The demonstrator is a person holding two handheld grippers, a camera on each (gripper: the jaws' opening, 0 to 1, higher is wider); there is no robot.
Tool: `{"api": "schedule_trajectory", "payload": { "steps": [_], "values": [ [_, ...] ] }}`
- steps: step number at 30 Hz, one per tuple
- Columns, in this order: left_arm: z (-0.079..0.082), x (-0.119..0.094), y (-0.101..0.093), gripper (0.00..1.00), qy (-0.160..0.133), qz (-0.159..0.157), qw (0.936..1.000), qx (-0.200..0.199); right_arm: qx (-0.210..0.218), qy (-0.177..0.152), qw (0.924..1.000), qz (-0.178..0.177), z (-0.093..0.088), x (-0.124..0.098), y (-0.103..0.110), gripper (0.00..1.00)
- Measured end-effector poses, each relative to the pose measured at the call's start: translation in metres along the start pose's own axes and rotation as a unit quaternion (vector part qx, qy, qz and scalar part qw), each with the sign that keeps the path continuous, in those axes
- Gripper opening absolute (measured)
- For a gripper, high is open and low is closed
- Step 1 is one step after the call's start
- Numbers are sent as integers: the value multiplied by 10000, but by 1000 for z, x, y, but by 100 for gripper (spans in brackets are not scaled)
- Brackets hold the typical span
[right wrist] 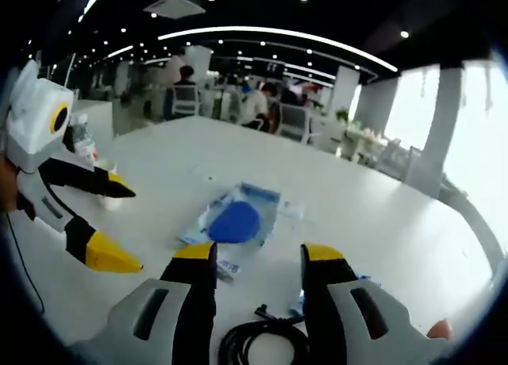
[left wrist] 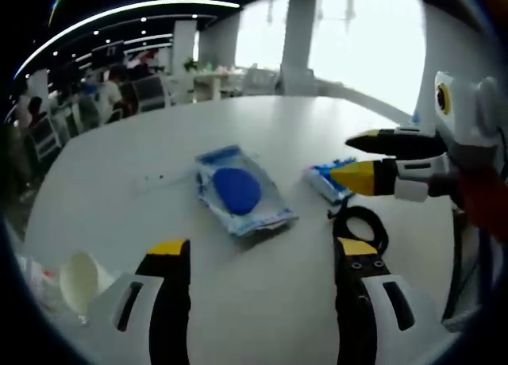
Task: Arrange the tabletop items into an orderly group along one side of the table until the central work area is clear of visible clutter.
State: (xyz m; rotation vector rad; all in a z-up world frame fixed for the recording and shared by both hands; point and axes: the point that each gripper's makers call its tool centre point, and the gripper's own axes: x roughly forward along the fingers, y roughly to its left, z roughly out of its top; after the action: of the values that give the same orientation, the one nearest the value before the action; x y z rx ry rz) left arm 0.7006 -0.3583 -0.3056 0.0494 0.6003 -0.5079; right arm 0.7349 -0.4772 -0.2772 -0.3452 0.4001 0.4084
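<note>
blue packet (left wrist: 240, 192) ahead of left tongs (left wrist: 258, 251)

Hovering low over the white table: the left two-jaw gripper with black, yellow-tipped jaws (left wrist: 259, 250), jaws spread wide apart with nothing between them, pointing forward across the surface. Showing in the right gripper view from the left as a white-bodied unit (right wrist: 111, 224), jaws likewise parted. Hanging alongside it: the right two-jaw gripper of the same black and yellow make (right wrist: 255, 258), jaws parted and gripping nothing. Reaching into the left gripper view from the right (left wrist: 353, 159), its yellow-tipped jaws apart and aimed leftward, a red sleeve (left wrist: 484, 202) trailing behind its white body.
</note>
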Motion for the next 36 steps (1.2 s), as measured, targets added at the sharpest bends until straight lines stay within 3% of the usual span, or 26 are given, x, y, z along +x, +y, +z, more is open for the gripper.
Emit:
{"api": "schedule_trajectory", "payload": {
  "steps": [13,17,28,36],
  "values": [
    [11,3,31,70,10,41,9998,204,-461,202,9973,528,-18,24,46,42],
    [17,4,40,70,-1,80,9996,279,-849,285,9933,723,-26,29,57,41],
    [27,14,51,69,46,100,9979,642,-1680,385,9811,876,-38,51,69,36],
    [23,23,56,69,149,68,9970,762,-2166,477,9707,925,-48,68,74,29]
  ]
}}
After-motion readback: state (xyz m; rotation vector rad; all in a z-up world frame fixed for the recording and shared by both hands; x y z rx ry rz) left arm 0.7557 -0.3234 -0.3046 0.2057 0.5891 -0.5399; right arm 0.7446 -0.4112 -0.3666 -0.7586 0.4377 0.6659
